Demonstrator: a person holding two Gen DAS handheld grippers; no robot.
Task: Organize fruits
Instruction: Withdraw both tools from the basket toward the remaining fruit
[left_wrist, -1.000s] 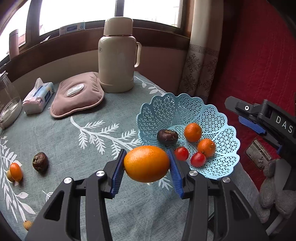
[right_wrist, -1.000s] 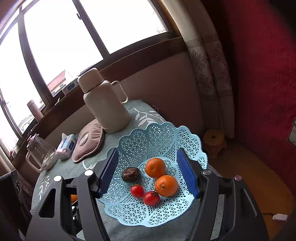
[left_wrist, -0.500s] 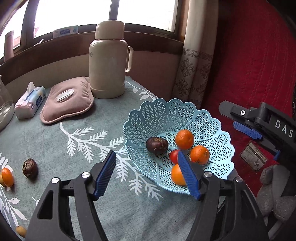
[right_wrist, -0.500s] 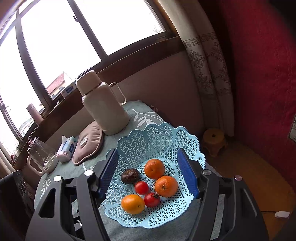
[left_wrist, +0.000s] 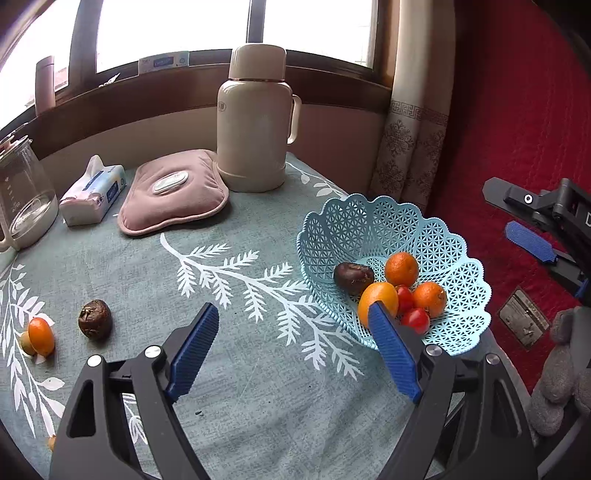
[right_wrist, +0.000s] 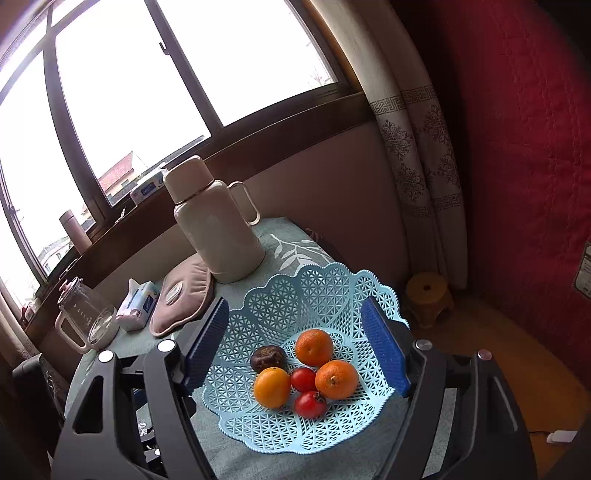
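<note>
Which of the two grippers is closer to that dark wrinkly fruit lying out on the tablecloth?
Left. The left gripper hovers empty, jaws opening, just beside the dark fruit. The right gripper hangs over the blue basket, farther away.

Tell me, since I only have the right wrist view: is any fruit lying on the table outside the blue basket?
Observer: Yes. The left wrist view shows a dark wrinkled fruit on the tablecloth, well left of the basket.
Reviewer: Anything else out there?
Observer: A small orange fruit lies just left of the dark one, apart from it.
Reviewer: Is the left gripper carrying anything?
Observer: No. The left gripper has nothing between its jaws, which are opening.
</note>
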